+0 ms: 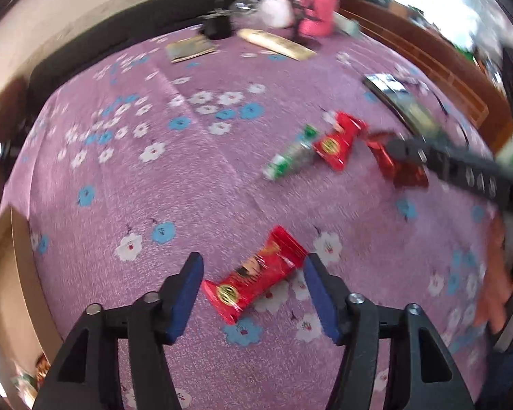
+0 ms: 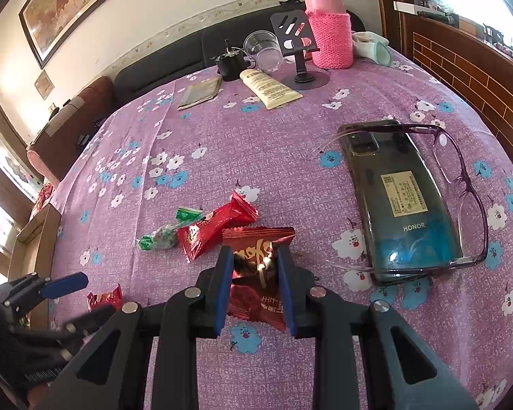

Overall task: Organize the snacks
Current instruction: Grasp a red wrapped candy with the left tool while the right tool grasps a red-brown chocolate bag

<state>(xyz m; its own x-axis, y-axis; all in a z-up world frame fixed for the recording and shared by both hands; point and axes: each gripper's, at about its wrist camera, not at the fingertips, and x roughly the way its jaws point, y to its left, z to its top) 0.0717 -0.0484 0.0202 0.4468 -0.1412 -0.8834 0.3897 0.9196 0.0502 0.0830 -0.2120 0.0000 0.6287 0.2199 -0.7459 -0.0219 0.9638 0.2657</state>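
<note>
On my floral cloth I count three bright red snack packets [image 2: 218, 230] [image 2: 105, 299] [image 1: 254, 275], one dark red packet [image 2: 258, 273], and one green-wrapped candy [image 2: 166, 230]. Also one phone [image 2: 402, 201], one pair of glasses [image 2: 461, 184], one pink flask [image 2: 328, 24], one tube [image 2: 270, 88].

- A dark red foil snack packet [image 2: 256, 273] lies on the worktop [image 2: 290, 157] between the right tool's [image 2: 254, 287] fingers.
- A bright red snack bar wrapper [image 2: 215, 227] lies just left of it, with a green-and-clear candy wrapper [image 2: 164, 230] further left, touching.
- Another red snack bar wrapper [image 1: 256, 275] lies between the left tool's [image 1: 253, 294] fingers.
- A dark smartphone [image 2: 403, 201] lies toward the right edge, purple-framed glasses [image 2: 461, 177] around it.
- A pink knit-sleeved flask [image 2: 328, 27] stands at the far edge.
</note>
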